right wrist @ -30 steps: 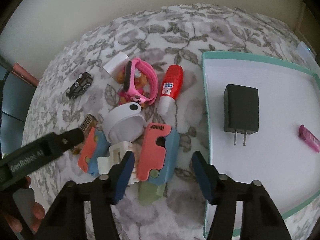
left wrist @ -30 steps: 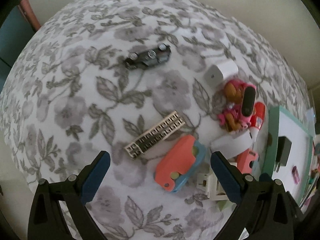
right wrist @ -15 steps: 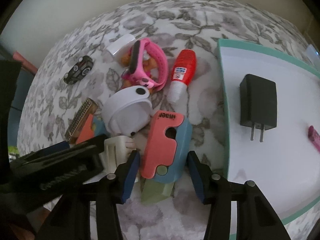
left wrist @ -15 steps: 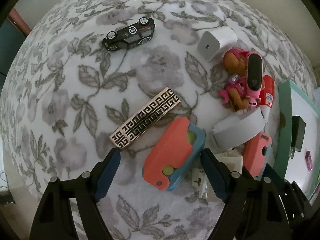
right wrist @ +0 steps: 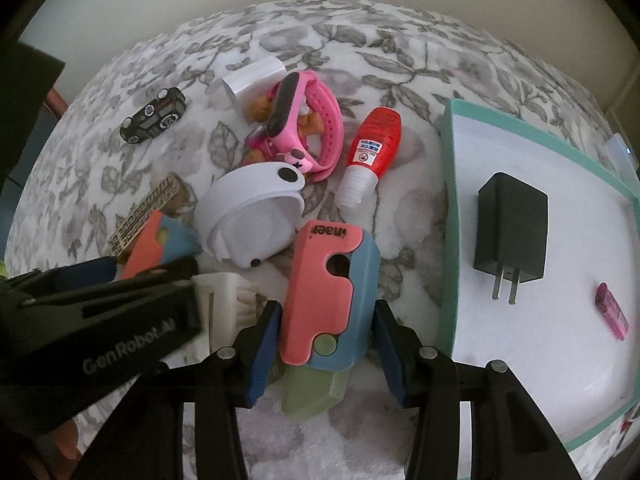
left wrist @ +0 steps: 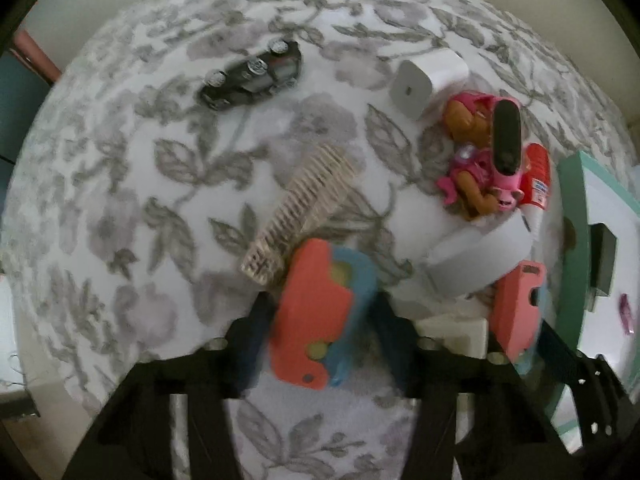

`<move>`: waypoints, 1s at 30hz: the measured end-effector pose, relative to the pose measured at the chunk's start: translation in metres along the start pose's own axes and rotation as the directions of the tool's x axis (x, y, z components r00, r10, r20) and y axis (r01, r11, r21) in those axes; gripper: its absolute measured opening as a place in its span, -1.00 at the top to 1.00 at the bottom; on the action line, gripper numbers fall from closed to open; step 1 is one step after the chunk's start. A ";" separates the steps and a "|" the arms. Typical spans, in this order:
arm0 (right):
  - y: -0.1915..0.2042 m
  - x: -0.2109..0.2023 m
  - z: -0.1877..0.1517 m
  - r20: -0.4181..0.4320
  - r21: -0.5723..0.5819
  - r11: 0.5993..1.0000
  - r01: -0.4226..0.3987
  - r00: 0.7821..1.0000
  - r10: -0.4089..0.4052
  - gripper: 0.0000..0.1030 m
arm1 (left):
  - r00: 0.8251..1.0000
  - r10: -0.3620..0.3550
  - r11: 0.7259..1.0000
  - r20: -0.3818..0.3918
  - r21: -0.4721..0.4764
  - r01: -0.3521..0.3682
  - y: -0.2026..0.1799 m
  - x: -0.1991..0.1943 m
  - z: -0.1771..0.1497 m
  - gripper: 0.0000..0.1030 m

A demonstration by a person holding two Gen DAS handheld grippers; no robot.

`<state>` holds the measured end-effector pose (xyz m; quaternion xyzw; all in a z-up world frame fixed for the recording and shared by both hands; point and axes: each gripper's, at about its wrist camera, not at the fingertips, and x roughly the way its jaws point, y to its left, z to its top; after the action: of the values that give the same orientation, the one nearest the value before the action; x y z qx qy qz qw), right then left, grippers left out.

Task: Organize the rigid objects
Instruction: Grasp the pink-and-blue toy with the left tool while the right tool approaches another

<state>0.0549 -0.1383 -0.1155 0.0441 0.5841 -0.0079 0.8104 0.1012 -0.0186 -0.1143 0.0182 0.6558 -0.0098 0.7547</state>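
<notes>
Two coral-and-blue plastic toy knives lie on the floral cloth. My left gripper point(left wrist: 320, 320) has its blue pads closed around one coral-and-blue toy point(left wrist: 320, 316). My right gripper point(right wrist: 326, 336) straddles the other coral-and-blue toy point(right wrist: 328, 292), which has a pale green blade; the pads sit at its sides with small gaps. The teal-rimmed white tray point(right wrist: 448, 208) to the right holds a black charger point(right wrist: 510, 236) and a small pink item point(right wrist: 610, 310).
On the cloth lie a white round case point(right wrist: 252, 216), a pink watch with a toy figure point(right wrist: 300, 128), a red bottle point(right wrist: 372, 148), a white cube charger point(left wrist: 428, 76), a black toy car point(left wrist: 252, 74), a patterned gold bar point(left wrist: 300, 208) and a cream plug adapter point(right wrist: 224, 304).
My left gripper moved forward and closed onto its coral-and-blue toy. My right gripper moved forward around the other toy and narrowed. The left view is blurred by motion.
</notes>
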 end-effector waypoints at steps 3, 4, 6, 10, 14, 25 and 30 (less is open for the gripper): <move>-0.003 0.000 0.001 -0.006 0.020 1.000 -0.016 1.000 0.016 0.06 | 1.000 0.004 1.000 0.004 0.008 -0.004 -0.002 0.000 -0.001 0.07; -0.005 -0.001 0.000 -0.007 0.022 1.000 -0.019 1.000 0.019 0.06 | 1.000 0.004 1.000 0.004 0.007 -0.004 -0.003 0.001 -0.002 0.07; -0.004 0.000 0.000 -0.006 0.021 1.000 -0.021 1.000 0.022 0.06 | 1.000 0.004 1.000 0.004 0.008 -0.004 -0.003 0.001 -0.003 0.07; -0.004 -0.002 -0.003 -0.002 0.008 1.000 -0.017 1.000 0.017 0.06 | 1.000 0.003 1.000 0.006 0.005 -0.003 -0.007 0.003 -0.005 0.08; -0.004 -0.004 -0.005 -0.004 0.020 1.000 -0.025 1.000 0.025 0.07 | 1.000 -0.021 1.000 0.015 -0.004 0.021 -0.006 -0.001 -0.003 0.08; -0.035 -0.059 0.001 0.098 0.138 0.981 -0.139 0.987 0.126 0.45 | 0.969 -0.057 0.998 0.240 0.033 0.051 -0.019 -0.081 0.004 0.08; -0.054 -0.065 0.001 0.103 0.182 0.969 -0.166 0.984 0.149 0.57 | 0.958 -0.086 0.996 0.272 0.042 0.078 -0.026 -0.093 0.002 0.08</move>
<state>0.0313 -0.1947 -0.0567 0.1670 0.5389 -0.0012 0.8256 0.0889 -0.0452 -0.0225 0.0012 0.5453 -0.0538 0.8365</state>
